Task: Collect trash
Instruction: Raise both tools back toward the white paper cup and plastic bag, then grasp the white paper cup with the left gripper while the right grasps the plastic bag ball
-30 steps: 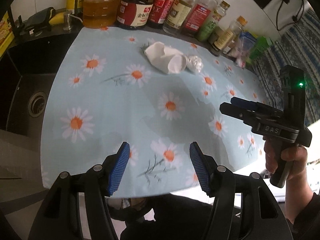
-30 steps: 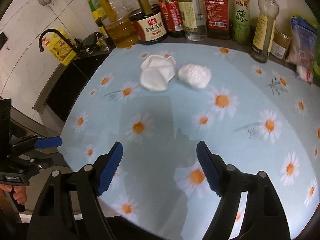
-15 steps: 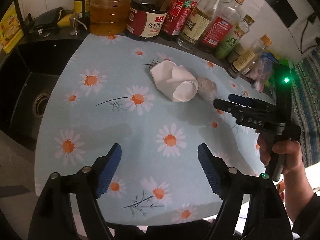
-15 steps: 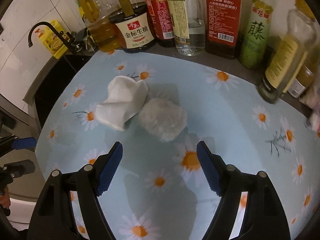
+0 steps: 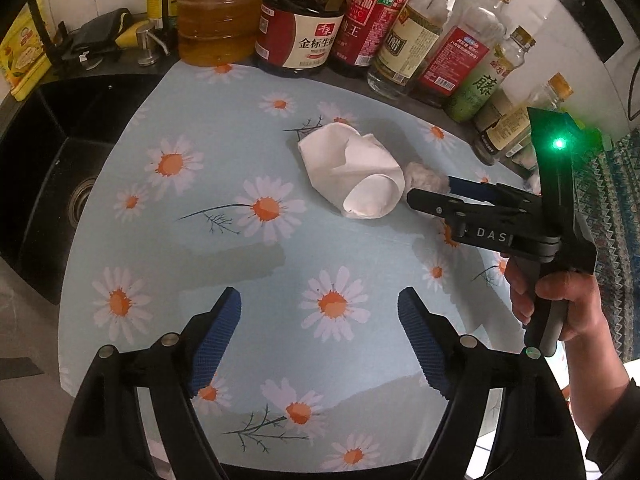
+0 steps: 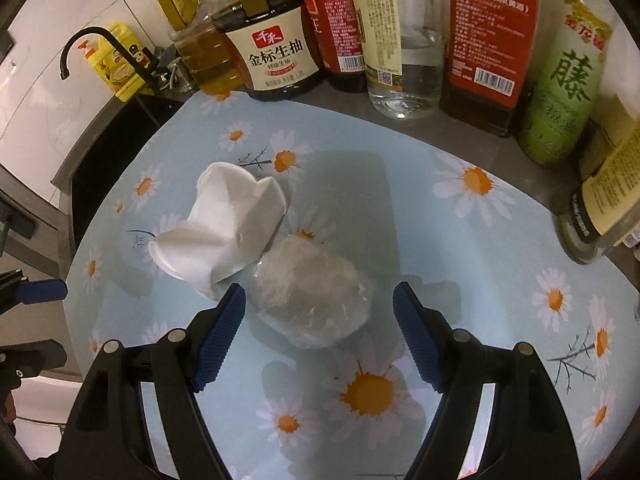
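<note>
Right now the crumpled ball of clear plastic wrap [image 6: 310, 294] lies on the daisy-print blue mat [image 6: 480, 248], touching the crushed white paper cup [image 6: 224, 230] on its faucet side. Relative to that ball, the right gripper [image 6: 320, 334] is nearer: its blue-padded fingers [image 6: 218, 332] stand apart and empty, the ball just ahead between them. Well short of it, the left gripper [image 5: 320, 342] has just been opening; nothing lies between its fingers.
</note>
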A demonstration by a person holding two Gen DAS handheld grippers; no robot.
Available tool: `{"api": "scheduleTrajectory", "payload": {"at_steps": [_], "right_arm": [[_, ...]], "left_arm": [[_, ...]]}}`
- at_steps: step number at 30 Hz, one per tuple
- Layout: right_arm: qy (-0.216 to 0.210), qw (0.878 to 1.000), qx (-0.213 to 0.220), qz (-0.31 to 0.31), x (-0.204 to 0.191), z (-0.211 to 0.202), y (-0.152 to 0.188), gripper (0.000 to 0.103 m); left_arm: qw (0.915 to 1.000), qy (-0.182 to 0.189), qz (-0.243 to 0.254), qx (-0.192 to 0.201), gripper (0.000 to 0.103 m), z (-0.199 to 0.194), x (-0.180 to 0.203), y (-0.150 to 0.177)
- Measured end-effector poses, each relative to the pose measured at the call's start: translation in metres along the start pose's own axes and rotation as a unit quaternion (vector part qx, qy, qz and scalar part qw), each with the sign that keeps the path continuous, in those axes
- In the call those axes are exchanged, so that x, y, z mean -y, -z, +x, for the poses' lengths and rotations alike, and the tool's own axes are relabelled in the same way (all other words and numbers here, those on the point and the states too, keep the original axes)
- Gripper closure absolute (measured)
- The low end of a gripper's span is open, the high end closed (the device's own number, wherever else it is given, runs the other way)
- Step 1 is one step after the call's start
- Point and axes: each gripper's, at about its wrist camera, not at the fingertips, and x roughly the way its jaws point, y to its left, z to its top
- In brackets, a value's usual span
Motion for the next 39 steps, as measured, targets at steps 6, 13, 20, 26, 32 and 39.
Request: {"api": "scheduleTrajectory", "payload": {"at_steps": [6, 13, 20, 26, 32, 39], "right_arm": [[-0.001, 1.000, -0.003, -0.015, -0.001, 0.003, 0.000, 0.046], [-0.011, 1.000, 0.009, -0.005, 0.005, -0.011, 0.007, 0.048], [-0.020, 0.999, 0.021, 0.014, 0.014, -0.029, 0.020, 0.048], [-0.027, 0.998, 0.026, 0.040, 0.027, -0.040, 0.032, 0.048], [-0.035, 0.997, 0.029, 0.059, 0.039, -0.044, 0.043, 0.048], [-0.051, 0.996, 0.030, 0.070, 0.045, -0.050, 0.055, 0.048]], "left_arm": [[1.0000, -0.003, 0.005, -0.003, 0.025, 0.006, 0.005, -0.007], [0.9999, -0.003, 0.013, -0.004, 0.025, 0.014, 0.013, -0.020], [0.9998, 0.004, 0.012, -0.012, 0.025, 0.031, 0.024, -0.042], [0.9998, -0.005, -0.002, -0.019, 0.025, 0.050, 0.037, -0.060], [0.9987, -0.032, -0.012, -0.037, 0.025, 0.074, 0.047, -0.077], [0.9970, -0.043, -0.036, -0.054, 0.026, 0.095, 0.044, -0.088]]}}
